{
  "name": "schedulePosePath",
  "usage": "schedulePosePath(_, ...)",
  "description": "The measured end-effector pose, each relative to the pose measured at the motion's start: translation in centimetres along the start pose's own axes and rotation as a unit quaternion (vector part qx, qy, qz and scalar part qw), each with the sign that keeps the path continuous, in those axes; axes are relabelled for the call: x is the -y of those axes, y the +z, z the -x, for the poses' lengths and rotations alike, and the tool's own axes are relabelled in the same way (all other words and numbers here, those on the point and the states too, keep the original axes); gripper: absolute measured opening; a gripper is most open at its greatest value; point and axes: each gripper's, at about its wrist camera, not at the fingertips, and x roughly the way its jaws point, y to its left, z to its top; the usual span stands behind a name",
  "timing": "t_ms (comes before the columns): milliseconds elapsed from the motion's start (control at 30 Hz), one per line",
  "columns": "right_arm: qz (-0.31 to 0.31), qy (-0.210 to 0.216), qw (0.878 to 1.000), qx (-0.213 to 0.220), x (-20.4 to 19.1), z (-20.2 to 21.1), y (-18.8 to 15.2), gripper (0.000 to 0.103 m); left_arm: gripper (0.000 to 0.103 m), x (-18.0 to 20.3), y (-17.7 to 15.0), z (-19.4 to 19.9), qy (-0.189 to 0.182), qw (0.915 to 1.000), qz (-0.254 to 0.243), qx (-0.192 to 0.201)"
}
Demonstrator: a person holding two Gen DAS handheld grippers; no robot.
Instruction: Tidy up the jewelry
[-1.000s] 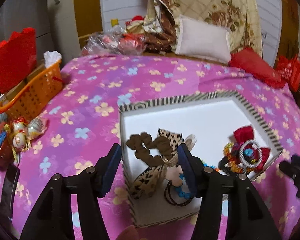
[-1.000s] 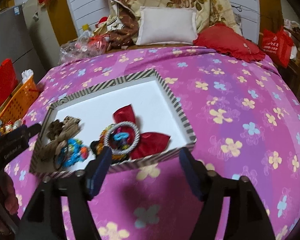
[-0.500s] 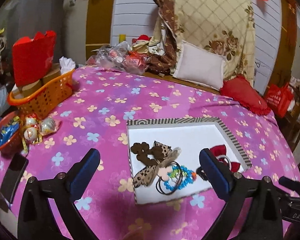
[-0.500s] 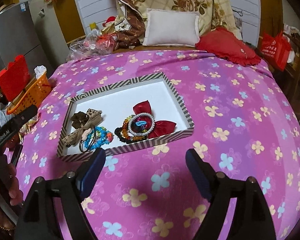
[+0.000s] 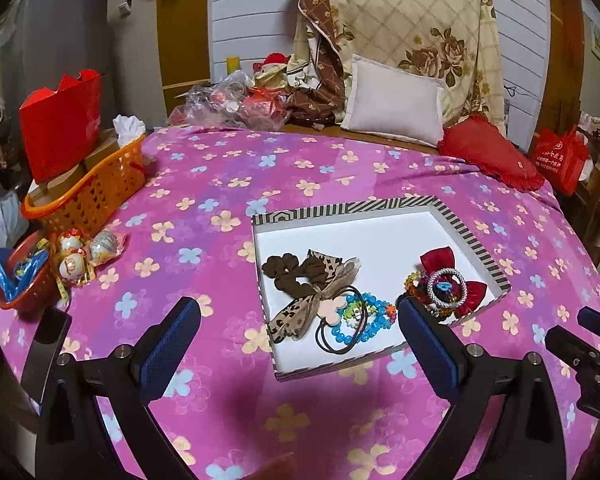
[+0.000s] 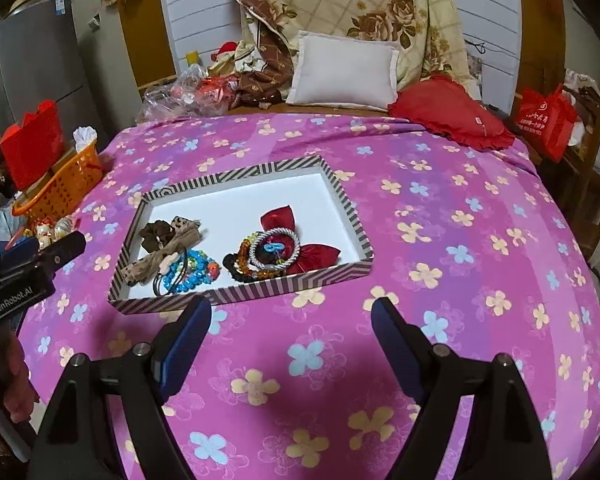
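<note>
We are holding both the left gripper (image 5: 298,330) and the right gripper (image 6: 291,322) empty, jaws wide, over the bed (image 6: 440,208); all visible jewelry is lying in the striped tray (image 6: 236,291), so we judge little remains.

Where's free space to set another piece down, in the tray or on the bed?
In the striped tray, the white far half is bare, bordered by the back rim. Its near half is crowded: brown bows, blue bead bracelet, red bow with bangles. The pink bedspread is open between the tray and the red cushion, and nearer than the tray.
</note>
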Motion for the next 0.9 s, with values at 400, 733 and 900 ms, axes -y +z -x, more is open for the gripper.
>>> schedulePosePath(400,0.027,0.000,1.000,0.004,-1.5,-0.2,-0.3,0.085,0.065,0.5,-0.2,0.1,0.001,0.9999,-0.012,0.000)
schedulePosePath(733,0.029,0.002,1.000,0.005,-1.7,-0.2,-0.3,0.085,0.065,0.6,-0.2,0.1,-0.001,0.9999,-0.013,-0.001)
schedulePosePath(900,0.030,0.003,1.000,0.001,-1.8,-0.3,-0.3,0.085,0.065,0.8,-0.3,0.2,-0.001,0.9999,-0.014,-0.001)
